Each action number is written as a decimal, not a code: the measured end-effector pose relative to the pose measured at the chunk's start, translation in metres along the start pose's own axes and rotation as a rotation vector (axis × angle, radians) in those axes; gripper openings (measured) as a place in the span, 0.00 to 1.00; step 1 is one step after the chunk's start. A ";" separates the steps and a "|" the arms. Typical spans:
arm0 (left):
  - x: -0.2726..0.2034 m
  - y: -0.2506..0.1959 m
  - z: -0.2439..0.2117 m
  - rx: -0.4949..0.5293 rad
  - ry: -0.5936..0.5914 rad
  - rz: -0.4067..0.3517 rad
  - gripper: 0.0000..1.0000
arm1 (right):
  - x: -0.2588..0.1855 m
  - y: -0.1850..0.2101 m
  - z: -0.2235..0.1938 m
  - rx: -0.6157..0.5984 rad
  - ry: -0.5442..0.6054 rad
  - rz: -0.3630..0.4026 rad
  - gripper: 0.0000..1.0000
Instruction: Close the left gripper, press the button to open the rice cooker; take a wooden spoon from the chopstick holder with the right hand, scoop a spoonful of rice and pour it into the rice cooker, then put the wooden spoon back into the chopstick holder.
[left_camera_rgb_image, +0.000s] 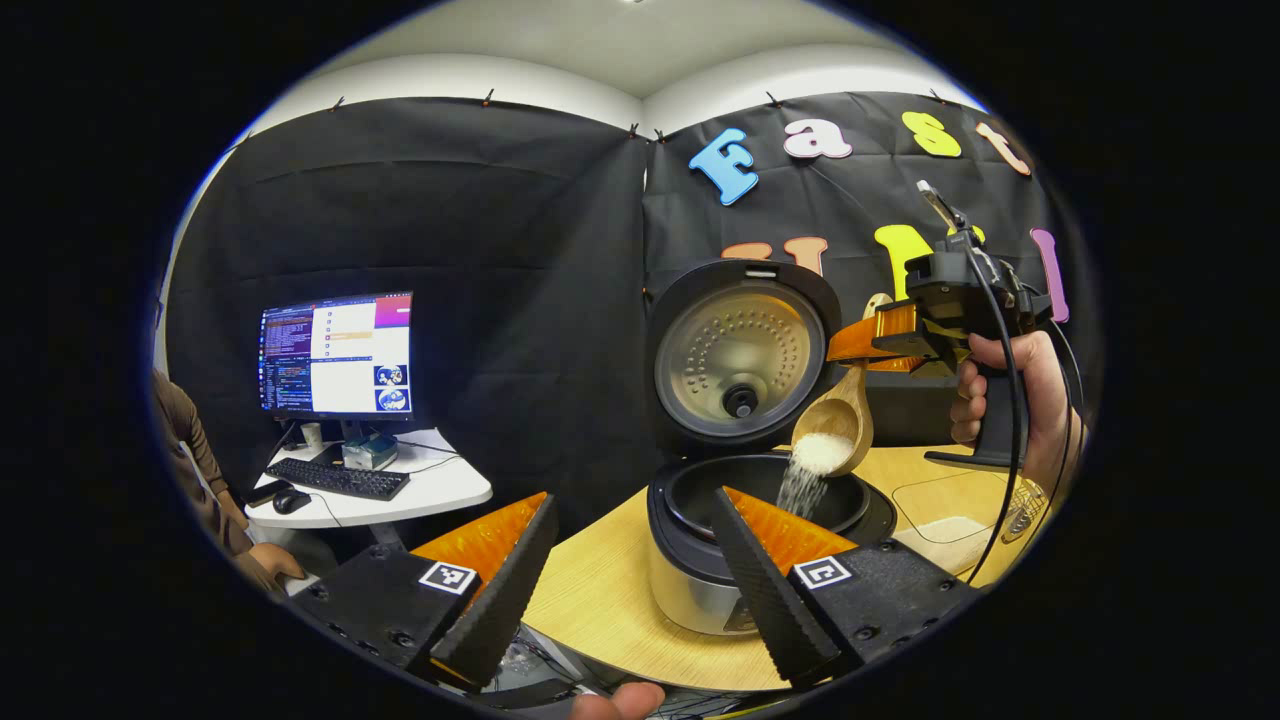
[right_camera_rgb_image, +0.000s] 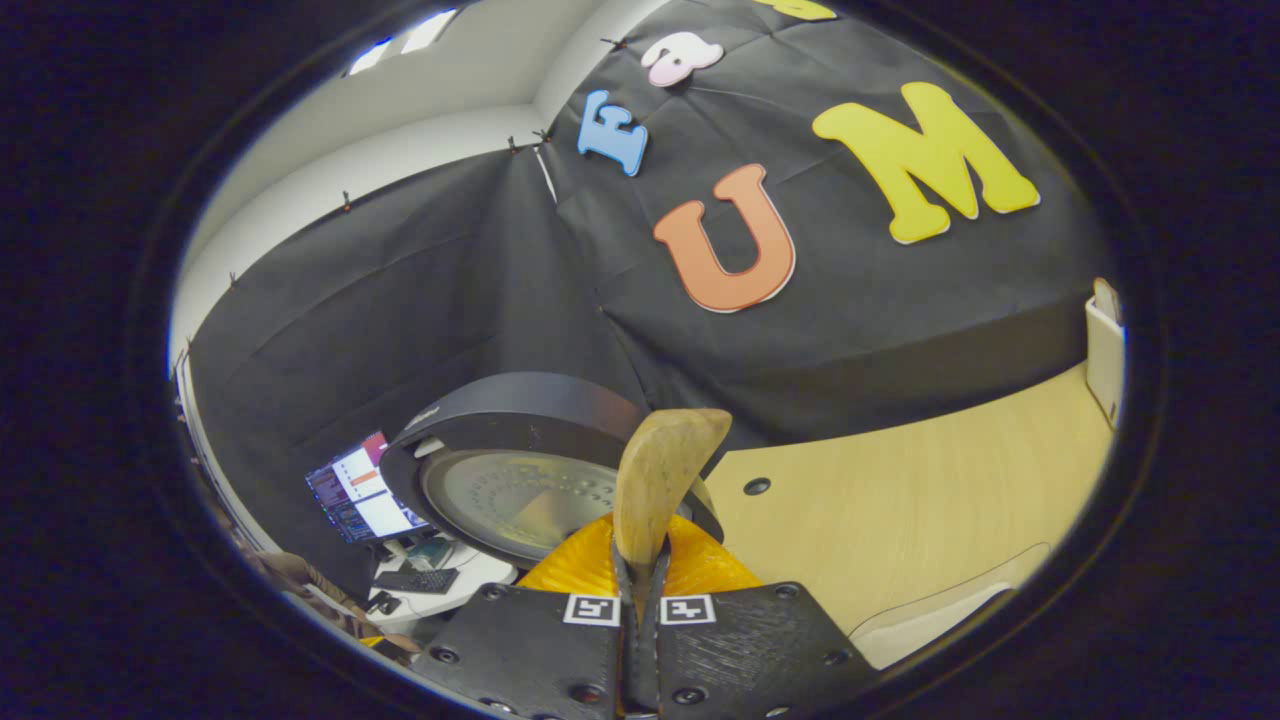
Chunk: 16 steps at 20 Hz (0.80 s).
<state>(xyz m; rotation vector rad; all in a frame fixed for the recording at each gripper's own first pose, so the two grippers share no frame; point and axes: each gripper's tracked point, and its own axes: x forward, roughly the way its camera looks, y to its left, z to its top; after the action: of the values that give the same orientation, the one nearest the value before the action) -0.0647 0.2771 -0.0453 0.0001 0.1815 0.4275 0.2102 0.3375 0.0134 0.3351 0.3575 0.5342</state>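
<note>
Wooden spoon (left_camera_rgb_image: 838, 425) is where the action sits: the right claw (right_camera_rgb_image: 640, 585) has its two fingers pinched together on the handle, and in the right gripper view the handle rises from that pinch toward 12 o'clock. In the left gripper view the same claw, held by a hand (left_camera_rgb_image: 1010, 395), comes in from 3 o'clock and tips the bowl of the spoon downward, with white rice (left_camera_rgb_image: 818, 455) streaming off its lip into the inner pot below.

The left claw (left_camera_rgb_image: 640, 560) stands wide open with nothing between its fingers, hovering near the front edge of the table (left_camera_rgb_image: 600, 590) at 6 o'clock of the cooker.

The rice cooker (left_camera_rgb_image: 700, 560) stands on the table with its lid (left_camera_rgb_image: 740, 360) swung upright at 12 o'clock, so the button press is judged done. The spoon is already out of its holder and loaded, and the pour is under way.

What I judge is left: empty the spoon fully, level it, and carry it back to the chopstick holder; a wire basket (left_camera_rgb_image: 1022, 508) near 4 o'clock of the cooker may be that holder, though I cannot tell for sure

A monitor (left_camera_rgb_image: 337, 352) glows on a separate desk at 9 o'clock
</note>
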 end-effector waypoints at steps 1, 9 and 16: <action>0.000 0.000 0.000 0.001 0.000 0.000 0.99 | 0.001 0.001 0.001 -0.008 -0.001 0.003 0.00; -0.001 -0.008 0.002 0.010 -0.013 -0.023 0.99 | -0.003 0.015 0.002 -0.247 -0.035 -0.023 0.00; 0.000 -0.013 0.002 -0.003 -0.020 -0.056 0.99 | -0.010 0.034 0.009 -0.460 -0.098 -0.049 0.00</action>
<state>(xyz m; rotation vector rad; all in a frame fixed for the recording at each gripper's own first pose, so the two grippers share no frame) -0.0590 0.2651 -0.0443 -0.0037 0.1612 0.3714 0.1911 0.3579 0.0371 -0.0914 0.1403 0.5335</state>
